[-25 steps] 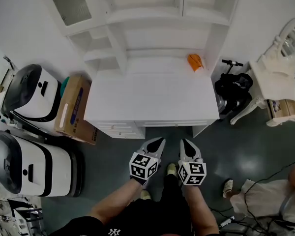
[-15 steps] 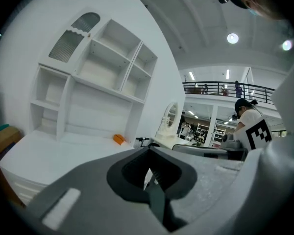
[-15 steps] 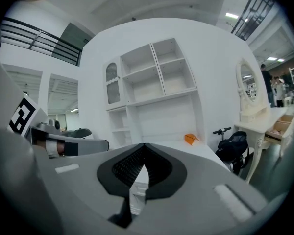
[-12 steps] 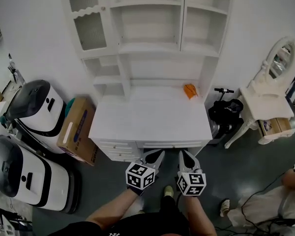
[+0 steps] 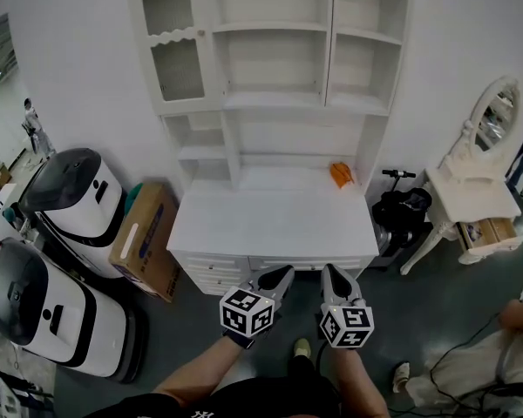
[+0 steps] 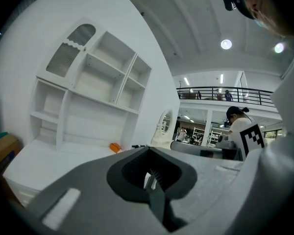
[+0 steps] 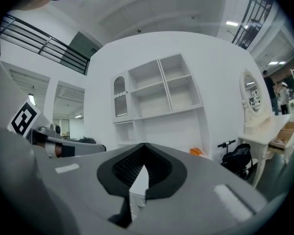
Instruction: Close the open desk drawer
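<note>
I hold the left gripper (image 5: 281, 274) and right gripper (image 5: 329, 273) side by side before the desk drawer (image 5: 309, 262). Both jaws are pressed together, pinching nothing.

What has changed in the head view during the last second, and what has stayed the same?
The camera has tilted up: the desk now sits lower in the picture and the shelves above it show fully. The left tongs and right tongs remain shut and empty in front of the desk; nothing was taken or released. The orange object did not move.
</note>
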{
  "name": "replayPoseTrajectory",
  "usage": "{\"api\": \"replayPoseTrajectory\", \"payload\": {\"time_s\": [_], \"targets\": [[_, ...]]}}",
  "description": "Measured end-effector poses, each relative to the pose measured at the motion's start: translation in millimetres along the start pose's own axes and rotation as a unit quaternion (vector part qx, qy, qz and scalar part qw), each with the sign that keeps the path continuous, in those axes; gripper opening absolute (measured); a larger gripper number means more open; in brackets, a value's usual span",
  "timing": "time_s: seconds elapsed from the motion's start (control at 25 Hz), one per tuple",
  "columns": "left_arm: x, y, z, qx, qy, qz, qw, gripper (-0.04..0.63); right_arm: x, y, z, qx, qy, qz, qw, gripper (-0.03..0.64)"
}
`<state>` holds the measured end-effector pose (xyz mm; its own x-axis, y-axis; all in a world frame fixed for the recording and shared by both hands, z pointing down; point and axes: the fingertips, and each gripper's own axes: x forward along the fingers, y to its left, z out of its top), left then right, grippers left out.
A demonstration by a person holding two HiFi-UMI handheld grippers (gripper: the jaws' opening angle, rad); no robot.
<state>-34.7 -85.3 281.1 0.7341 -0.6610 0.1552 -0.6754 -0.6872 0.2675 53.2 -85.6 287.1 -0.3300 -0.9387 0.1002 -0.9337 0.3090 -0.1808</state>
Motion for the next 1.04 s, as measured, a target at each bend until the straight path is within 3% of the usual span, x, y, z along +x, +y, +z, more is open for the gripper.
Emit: {"api": "replayPoseTrajectory", "payload": {"time_s": [0.48,1.04], "targets": [[-14.8,-3.5,18.2,0.006,-0.020,0.008,0.9997,0.000,-8.7,16.6,16.0,-0.013,-0.016,0.015,1.000,0.023],[-11.9,-3.2,13.5,0.000,-0.026,0.011,0.9996,0.000,-10.8,13.9,9.3,-0.012,-0.010,0.014,1.000,0.023]]}}
